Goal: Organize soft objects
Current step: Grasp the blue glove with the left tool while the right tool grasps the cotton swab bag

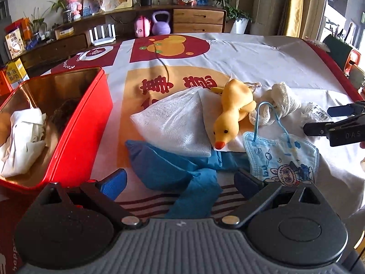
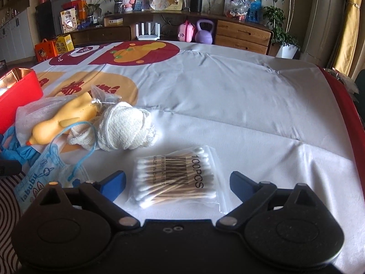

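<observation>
The left gripper [image 1: 180,180] stands apart over the blue cloth [image 1: 173,171] at lower centre, probably to take it to the red tin [image 1: 75,141] at left. The right gripper [image 2: 178,182] is spread wide around the cotton swab bag [image 2: 175,178], not pressing it.

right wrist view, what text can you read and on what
"100PCS": cotton swab bag
"MADE IN CHINA": same bag, beside its barcode; the digits are too small
"labubu": blue face mask
Red characters on the tablecloth: partly hidden, unreadable
Print on shelf boxes: too blurred
</observation>
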